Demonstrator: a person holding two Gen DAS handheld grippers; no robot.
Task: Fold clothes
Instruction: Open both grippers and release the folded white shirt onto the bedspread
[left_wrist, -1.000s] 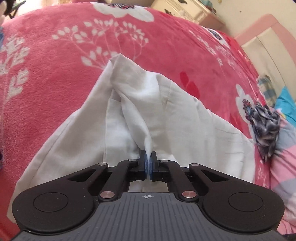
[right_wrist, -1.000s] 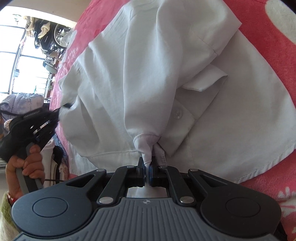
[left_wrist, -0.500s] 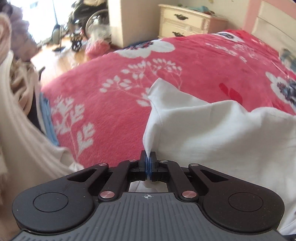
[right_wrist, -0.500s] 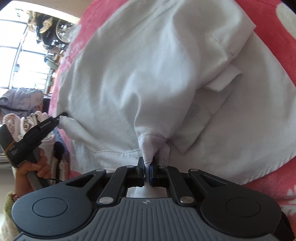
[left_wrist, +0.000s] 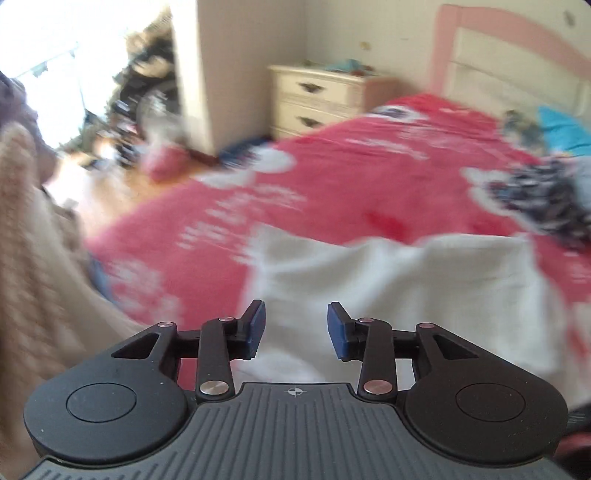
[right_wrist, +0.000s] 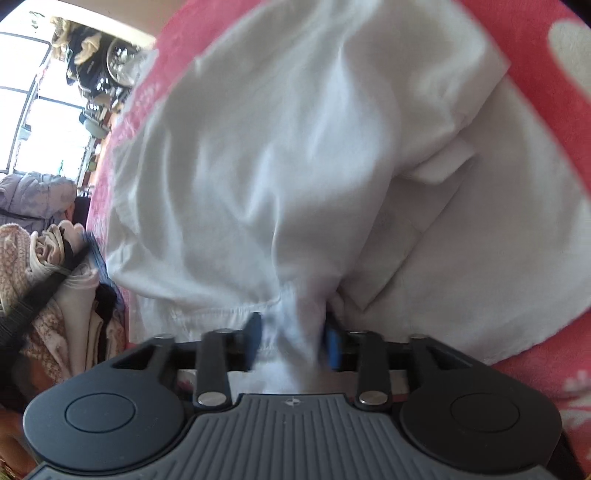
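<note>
Left wrist view was pretty blurry for us. The only container we could spot was a cream nightstand (left_wrist: 317, 98) by the wall with its drawers shut, so we couldn't tell what was inside; some small stuff sat on top. Our left gripper (left_wrist: 296, 328) had its jaws spread wide apart, gripping nothing, hovering at the near edge of the white shirt (left_wrist: 388, 280), which lay on the red floral blanket (left_wrist: 332, 184) over the bed.

Right wrist view: our right gripper (right_wrist: 291, 338) pointed down at the shirt (right_wrist: 295, 147), jaws apart, a bunched bit of hem sitting loose between the blue pads (right_wrist: 332, 343). A pile of clothes (right_wrist: 48, 280) sat off the bed's left edge.
</note>
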